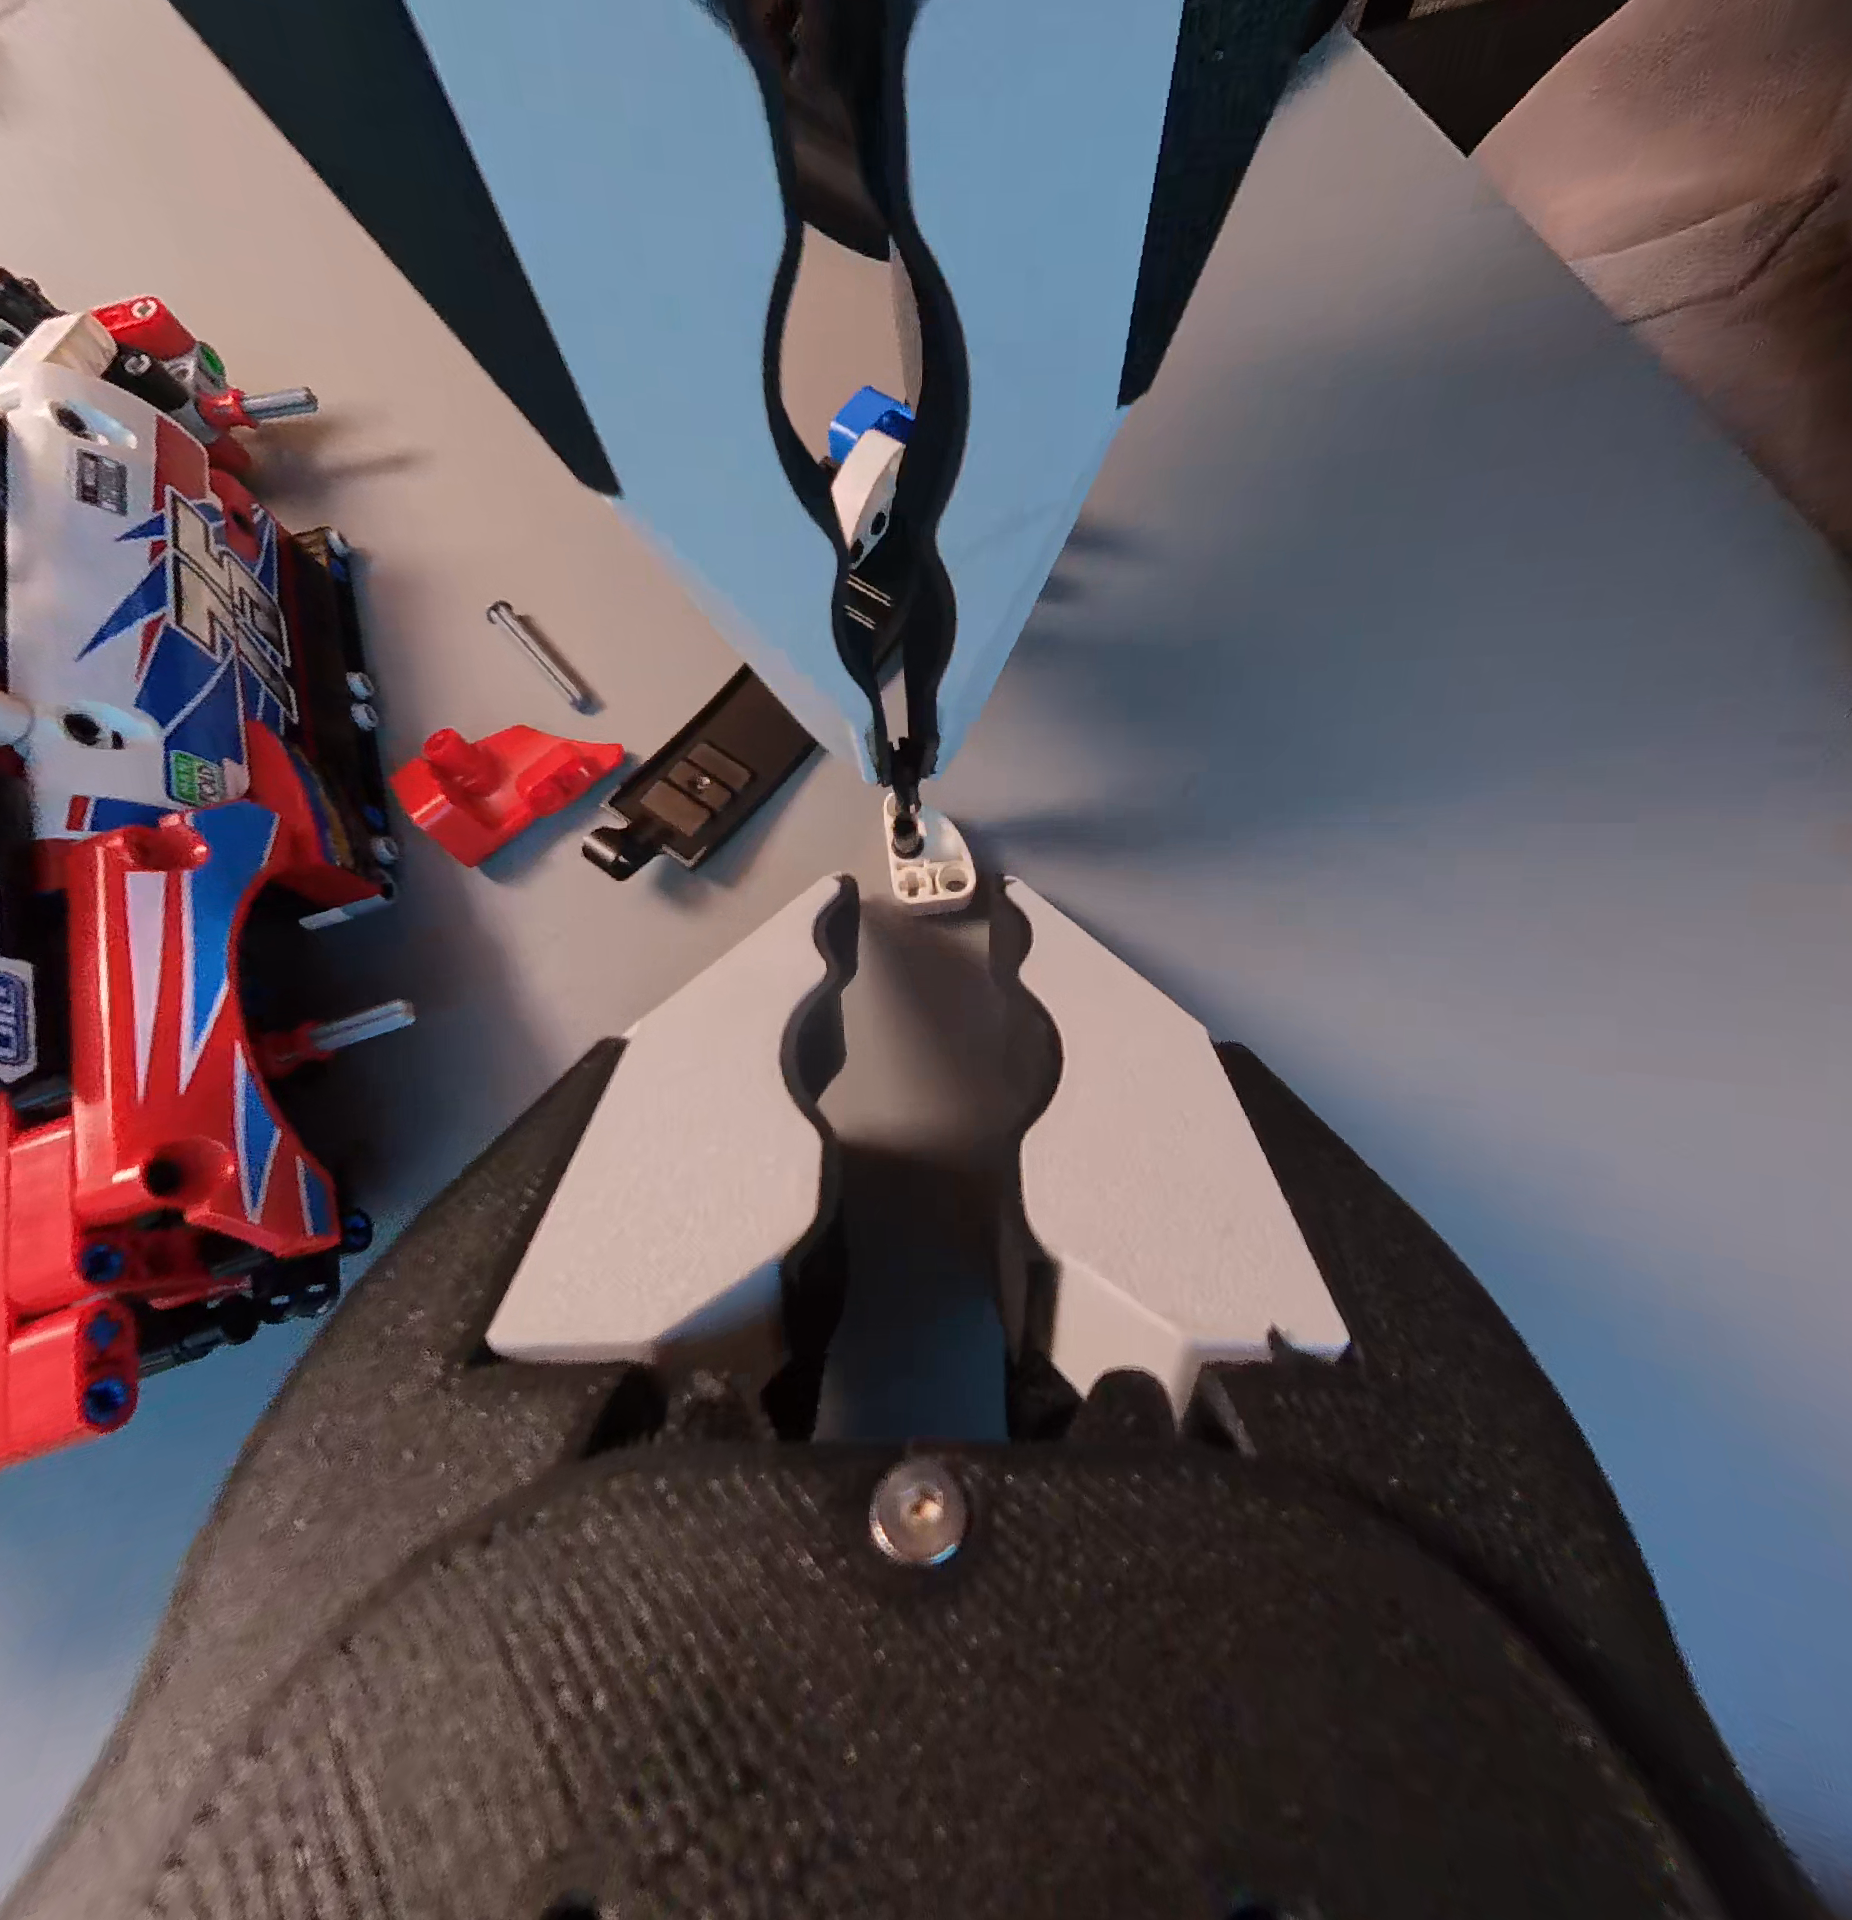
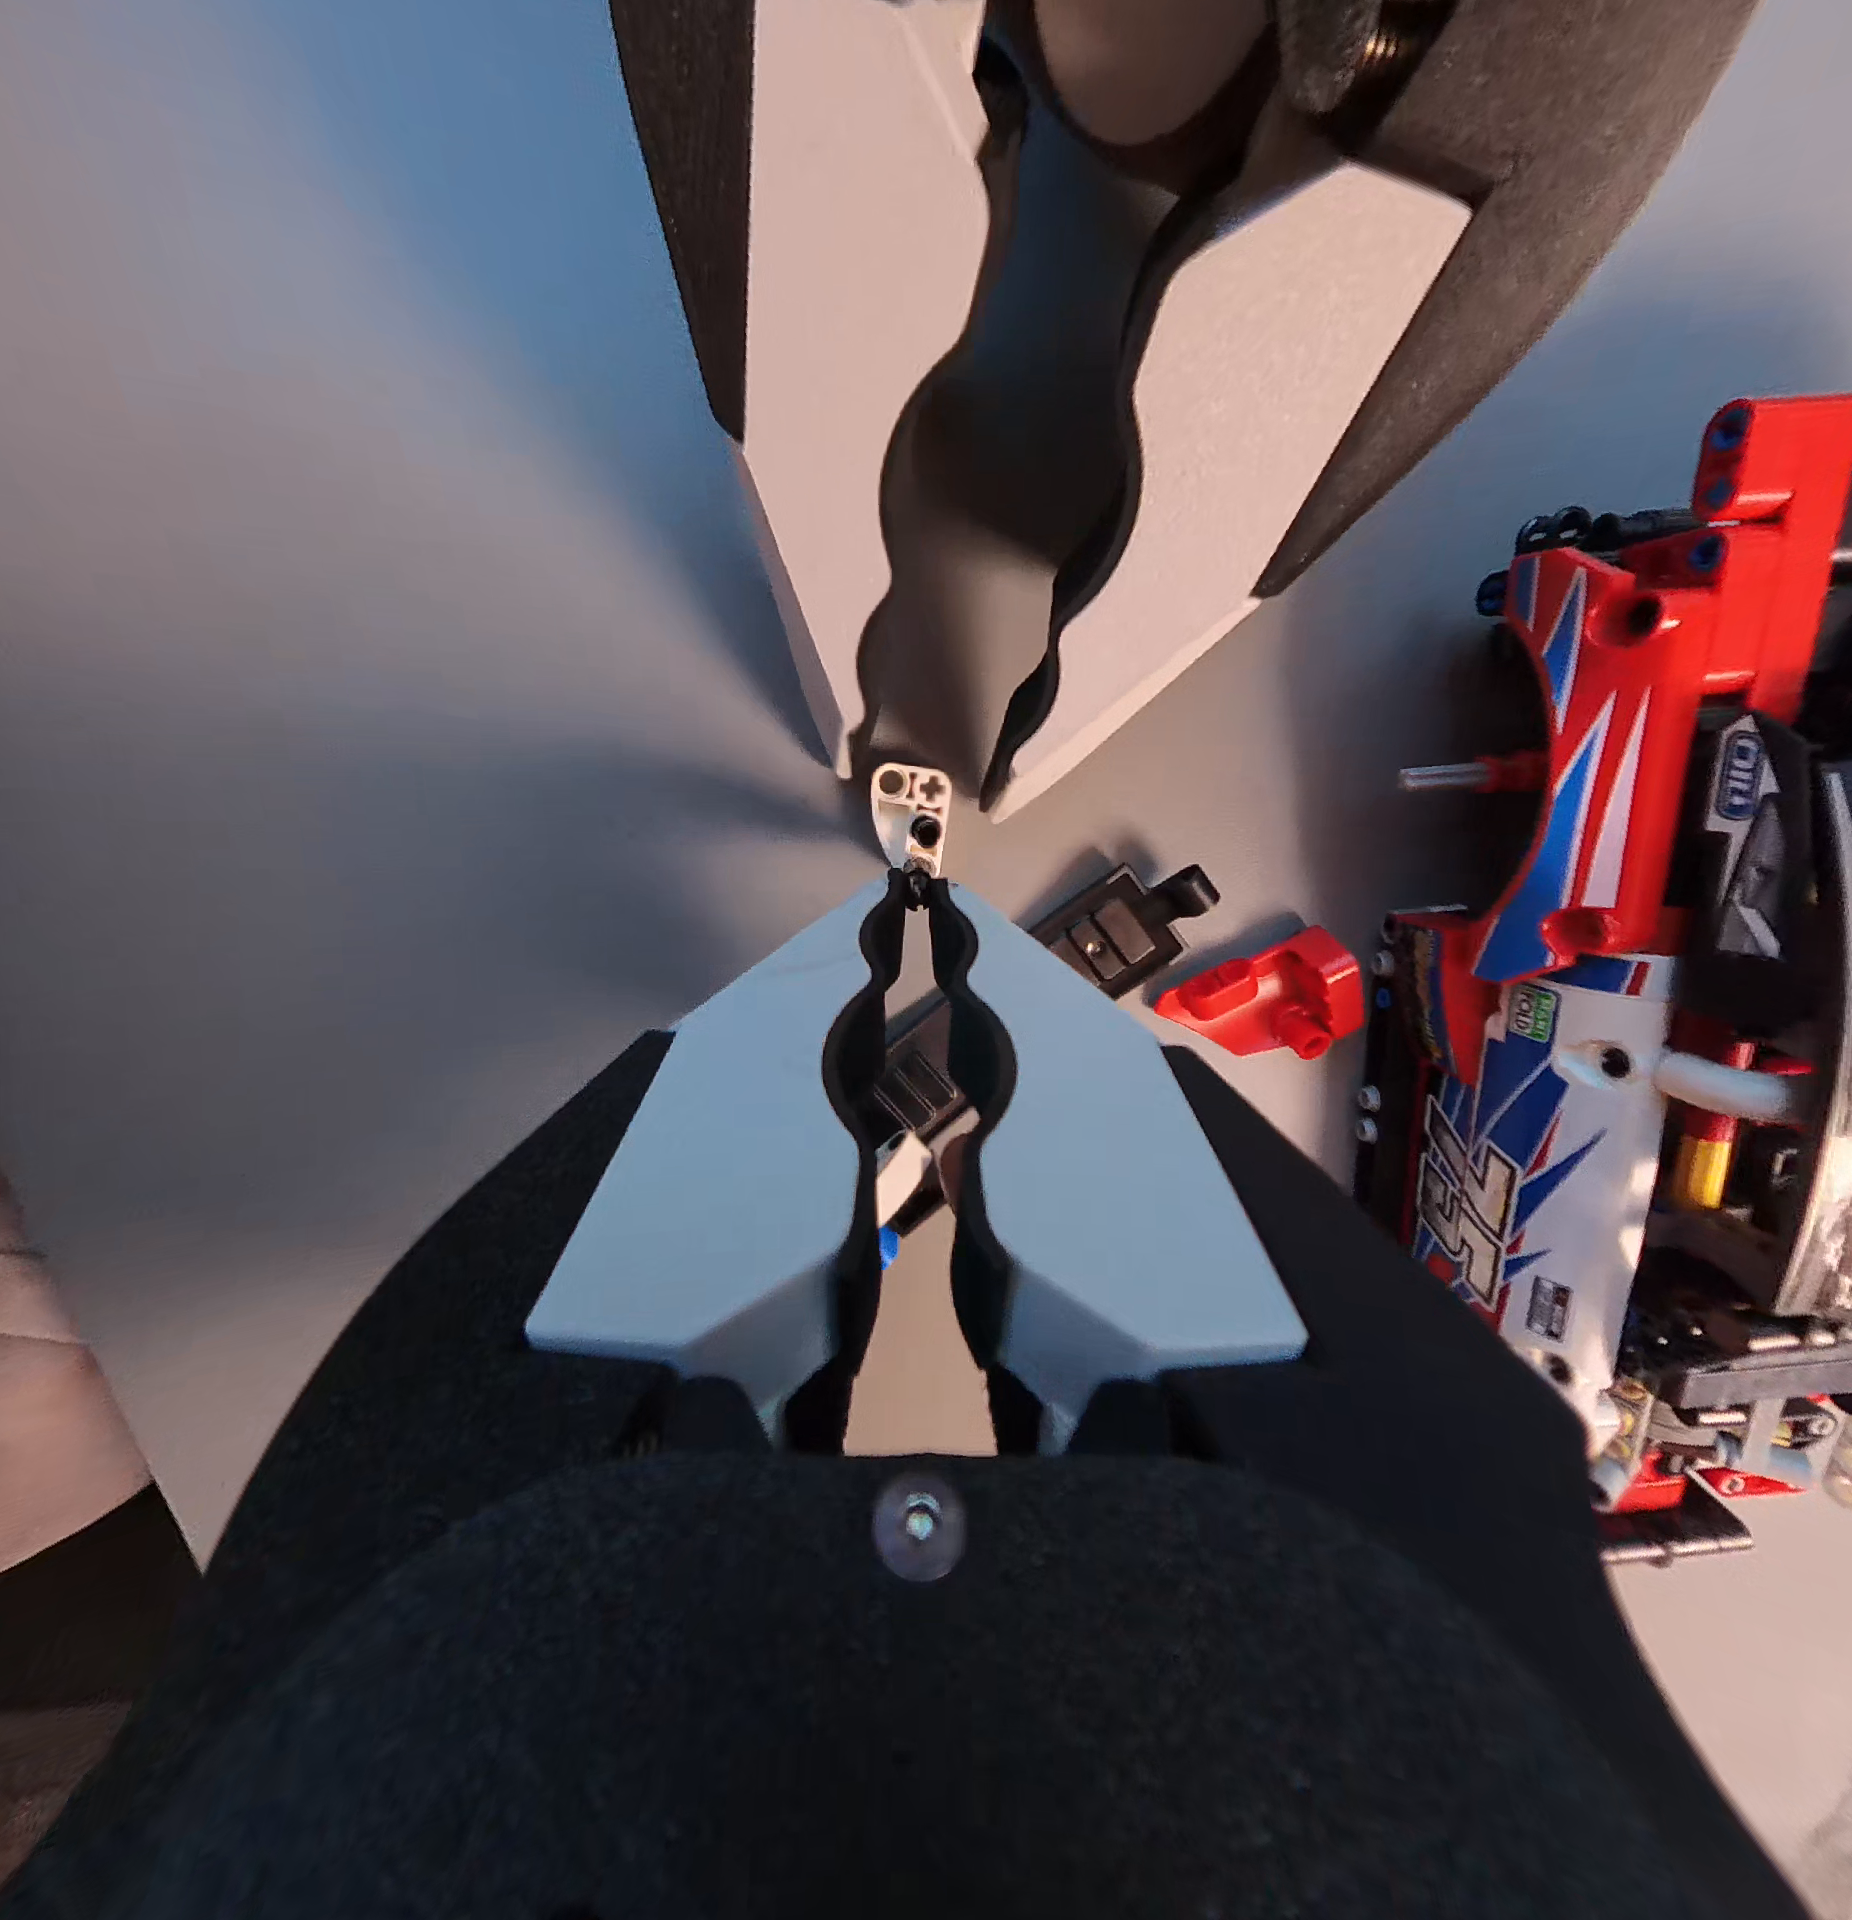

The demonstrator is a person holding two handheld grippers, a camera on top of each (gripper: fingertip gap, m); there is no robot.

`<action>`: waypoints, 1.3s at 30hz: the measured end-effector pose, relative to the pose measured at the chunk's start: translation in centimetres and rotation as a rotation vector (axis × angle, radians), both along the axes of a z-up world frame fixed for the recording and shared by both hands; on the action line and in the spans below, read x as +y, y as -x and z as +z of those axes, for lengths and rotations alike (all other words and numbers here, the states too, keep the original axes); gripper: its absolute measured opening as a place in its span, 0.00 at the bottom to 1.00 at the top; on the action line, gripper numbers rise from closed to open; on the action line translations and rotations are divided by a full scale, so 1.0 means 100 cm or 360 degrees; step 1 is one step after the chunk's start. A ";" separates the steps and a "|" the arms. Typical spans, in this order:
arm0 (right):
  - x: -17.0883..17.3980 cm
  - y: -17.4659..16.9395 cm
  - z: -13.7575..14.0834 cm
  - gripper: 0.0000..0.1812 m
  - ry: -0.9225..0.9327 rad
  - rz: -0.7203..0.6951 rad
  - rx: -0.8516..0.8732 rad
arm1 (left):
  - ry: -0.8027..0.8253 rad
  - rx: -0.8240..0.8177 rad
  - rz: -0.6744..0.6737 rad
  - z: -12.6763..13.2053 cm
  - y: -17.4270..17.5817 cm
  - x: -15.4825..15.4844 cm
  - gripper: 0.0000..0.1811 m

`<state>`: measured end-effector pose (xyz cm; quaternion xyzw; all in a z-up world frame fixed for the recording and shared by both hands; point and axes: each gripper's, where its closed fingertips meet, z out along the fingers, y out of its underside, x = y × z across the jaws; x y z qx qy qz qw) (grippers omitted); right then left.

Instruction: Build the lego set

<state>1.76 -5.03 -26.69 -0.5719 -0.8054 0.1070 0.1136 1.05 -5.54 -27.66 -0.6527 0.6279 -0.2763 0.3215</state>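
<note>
White and small, the lego piece (image 1: 930, 854) lies flat on the grey worktop (image 1: 1421, 935) right between the two sets of jaws. It is a rounded, roughly triangular connector: two holes side by side along its wide edge, one round and one cross-shaped, and a single hole at its narrow end. Its long axis runs from one gripper to the other, the wide edge toward the left gripper (image 1: 922, 894) and the narrow end toward the right gripper (image 2: 917, 883).

The right gripper's jaws are clenched on a small black pin (image 2: 918, 878) at their very tips, and that pin sits at the single hole of the white piece. The left gripper's jaws stand released, their tips just beside the wide edge of the piece on either side; whether they touch it cannot be told.

Behind the tip of the right jaws, partly hidden under them, lies a black flat panel (image 2: 1119, 935). Beyond it, away from the jaws, lies a red angled piece (image 2: 1265, 997), and a grey axle (image 1: 543, 657) lies near that. Farthest out stands the half-built red, white and blue lego car (image 2: 1628, 935), stickered on its panels, with grey axles sticking out of its side toward the jaws.
</note>
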 end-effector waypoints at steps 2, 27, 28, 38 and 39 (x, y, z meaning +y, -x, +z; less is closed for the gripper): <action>0.001 -0.001 -0.001 0.01 -0.0026 0.0031 -0.0038 | -0.0008 0.0002 0.0002 0.000 -0.001 0.001 0.10; -0.005 -0.002 -0.002 0.01 -0.0317 0.0942 -0.0241 | 0.0101 -0.0013 -0.0090 0.001 -0.007 0.000 0.07; -0.005 -0.002 -0.002 0.01 -0.0296 0.0899 -0.0254 | 0.0103 -0.0013 -0.0090 0.001 -0.007 0.000 0.07; -0.004 0.000 -0.004 0.01 -0.0089 0.0286 -0.0200 | 0.0146 -0.0017 -0.0062 0.001 -0.007 0.001 0.07; -0.004 0.000 -0.004 0.01 -0.0079 0.0265 -0.0178 | 0.0149 -0.0018 -0.0061 0.001 -0.007 0.001 0.07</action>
